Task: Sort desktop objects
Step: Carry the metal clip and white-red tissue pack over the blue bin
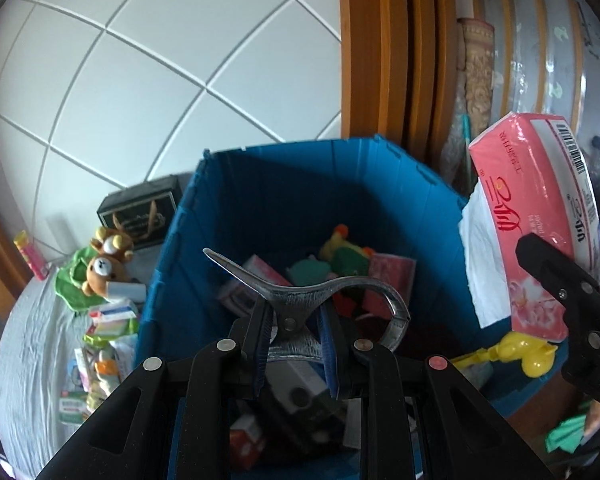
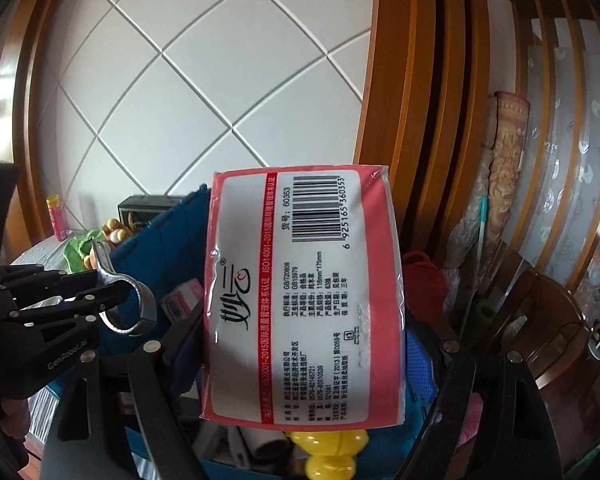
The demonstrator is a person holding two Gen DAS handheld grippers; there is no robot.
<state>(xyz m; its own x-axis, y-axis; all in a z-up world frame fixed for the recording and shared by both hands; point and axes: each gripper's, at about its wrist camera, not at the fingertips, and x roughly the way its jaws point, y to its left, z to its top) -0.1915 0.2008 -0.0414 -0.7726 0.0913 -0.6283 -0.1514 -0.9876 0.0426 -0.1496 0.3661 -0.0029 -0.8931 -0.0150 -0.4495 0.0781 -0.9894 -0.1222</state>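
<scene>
The left hand-held gripper (image 1: 292,344), clamped on a metal tool (image 1: 312,300), and the right one (image 2: 300,360), gripping a pink tissue pack (image 2: 300,300), hover over the blue bin (image 1: 284,184), seemingly to drop both in.

Our left wrist view looks down along its fingers (image 1: 260,344) into the blue bin (image 1: 284,200), close up. Our right wrist view faces the pink tissue pack (image 2: 300,300) filling mid-frame. Both share bin, pack (image 1: 536,240) and tiled wall (image 1: 160,80).
</scene>
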